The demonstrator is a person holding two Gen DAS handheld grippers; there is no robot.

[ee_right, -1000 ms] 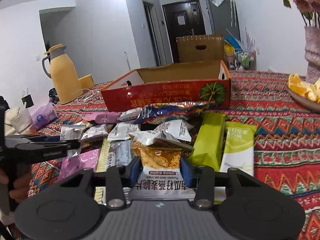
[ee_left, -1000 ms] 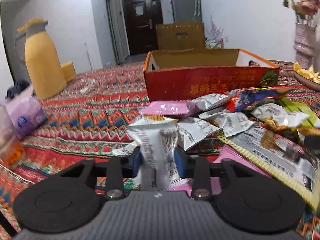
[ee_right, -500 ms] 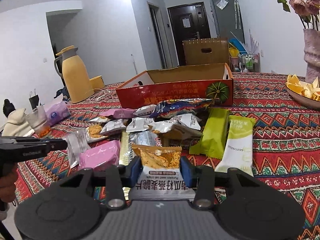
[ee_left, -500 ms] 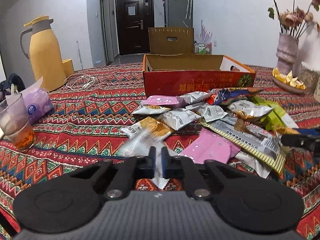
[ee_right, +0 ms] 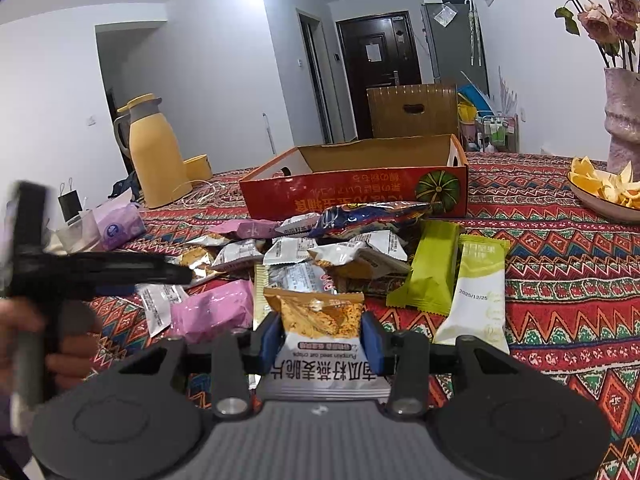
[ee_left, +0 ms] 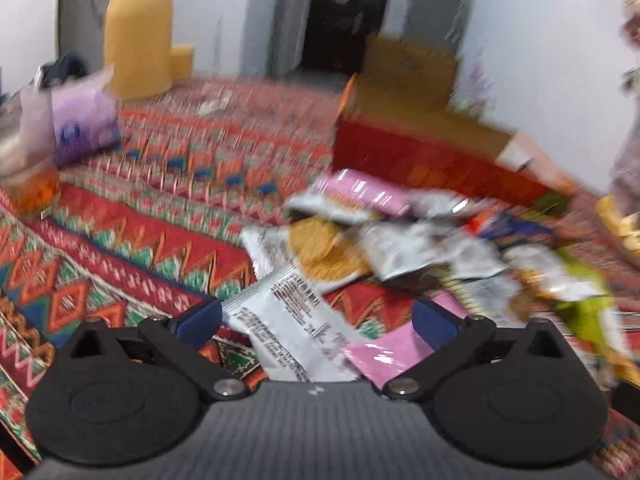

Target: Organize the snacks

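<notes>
On the patterned surface (ee_right: 560, 264), snack packets lie heaped in front of a red box (ee_right: 356, 196), which sits at twelve o'clock in the right wrist view. The right gripper (ee_right: 320, 340) is clenched on an orange-topped crisp packet (ee_right: 320, 320), its blue pads pressing both sides of the packet. At two o'clock from it lie a green bar (ee_right: 432, 268) and, just beside that, a white-and-green bar (ee_right: 476, 292). At nine o'clock a pink packet (ee_right: 212, 308) rests on the cloth, and further that way a hand (ee_right: 60, 340) holds the left gripper (ee_right: 168, 272), seen side-on and blurred.

In the blurred left wrist view, the left gripper (ee_left: 316, 314) has just been opening and its jaws now stand wide, released. A white packet (ee_left: 288, 320) with black print lies between them on the cloth; its corner sits just beside the left pad, and I cannot tell whether they touch. The pink packet (ee_left: 384, 352) lies at four o'clock from it, and the box (ee_left: 432, 160) at one o'clock. A yellow jug (ee_left: 136, 36) stands at eleven o'clock.
</notes>
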